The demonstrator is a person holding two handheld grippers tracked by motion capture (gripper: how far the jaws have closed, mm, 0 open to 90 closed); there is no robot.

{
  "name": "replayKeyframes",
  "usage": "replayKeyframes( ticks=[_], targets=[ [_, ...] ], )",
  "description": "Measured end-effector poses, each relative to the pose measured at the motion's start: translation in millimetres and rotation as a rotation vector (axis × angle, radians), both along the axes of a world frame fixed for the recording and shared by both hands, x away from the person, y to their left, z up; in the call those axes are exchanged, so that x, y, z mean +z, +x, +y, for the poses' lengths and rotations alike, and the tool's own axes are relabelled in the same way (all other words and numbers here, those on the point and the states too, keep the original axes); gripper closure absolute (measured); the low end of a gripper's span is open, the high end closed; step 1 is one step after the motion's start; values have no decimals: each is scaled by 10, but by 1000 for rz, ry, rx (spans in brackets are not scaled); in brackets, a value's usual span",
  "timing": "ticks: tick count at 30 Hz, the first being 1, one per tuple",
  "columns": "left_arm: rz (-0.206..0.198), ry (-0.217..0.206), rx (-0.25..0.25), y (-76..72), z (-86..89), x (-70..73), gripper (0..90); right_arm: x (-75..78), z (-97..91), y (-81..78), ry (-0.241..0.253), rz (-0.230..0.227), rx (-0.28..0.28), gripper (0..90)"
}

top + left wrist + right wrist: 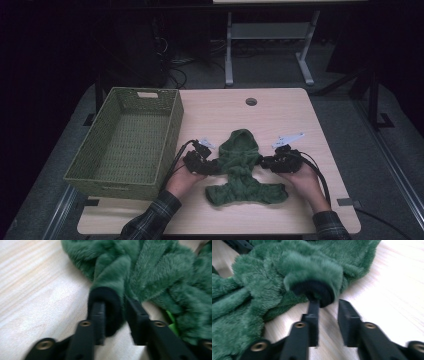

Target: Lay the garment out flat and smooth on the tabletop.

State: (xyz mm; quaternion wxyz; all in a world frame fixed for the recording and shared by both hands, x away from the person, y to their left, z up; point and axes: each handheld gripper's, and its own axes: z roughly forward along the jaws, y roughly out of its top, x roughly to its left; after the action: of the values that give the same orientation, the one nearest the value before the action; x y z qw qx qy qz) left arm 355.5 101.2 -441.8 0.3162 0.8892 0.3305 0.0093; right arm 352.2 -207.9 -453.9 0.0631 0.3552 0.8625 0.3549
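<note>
A fuzzy green hooded garment lies flat on the wooden table, hood pointing away from me. My left gripper is at the end of its left sleeve and my right gripper at the end of its right sleeve. In the left gripper view the sleeve's black cuff sits between the parted jaws of the left gripper, against one finger and apart from the other. In the right gripper view the other black cuff rests over one finger of the right gripper, whose other finger stands free.
A green woven basket stands at the table's left, close to my left hand. A round cable hole is near the far edge. Bare wood lies to the right of the garment and in front of it.
</note>
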Motion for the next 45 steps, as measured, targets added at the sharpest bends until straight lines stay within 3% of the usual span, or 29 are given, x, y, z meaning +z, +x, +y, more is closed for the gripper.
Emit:
replayKeyframes(
  ticks=[5, 11, 19, 23, 26, 31, 36, 41, 45],
  targets=[
    [-68, -72, 15, -53, 19, 265, 502, 152, -95, -58, 49, -36, -16, 613],
    [-89, -75, 31, 99, -17, 384, 494, 340, -175, 9, 92, -64, -57, 618],
    [-78, -91, 49, 519, -153, 255, 500, 326, -37, 366, 78, -28, -92, 607],
    [-78, -71, 45, 686, -195, 167, 506, 266, 30, 507, 58, -14, -105, 609],
    [-72, -54, 61, 773, -216, 96, 506, 192, 38, 581, 71, -2, -121, 608],
    [-50, -23, 46, 835, -234, -37, 514, 43, 54, 665, 82, 45, -138, 598],
    [-56, 1, 35, 822, -240, -88, 579, -64, 129, 694, 69, 66, -120, 618],
    [-42, 16, 20, 790, -247, -128, 751, -118, 187, 683, 36, 82, -110, 752],
    [-48, 27, 5, 771, -251, -117, 864, -112, 213, 665, 1, 61, -90, 865]
  ],
)
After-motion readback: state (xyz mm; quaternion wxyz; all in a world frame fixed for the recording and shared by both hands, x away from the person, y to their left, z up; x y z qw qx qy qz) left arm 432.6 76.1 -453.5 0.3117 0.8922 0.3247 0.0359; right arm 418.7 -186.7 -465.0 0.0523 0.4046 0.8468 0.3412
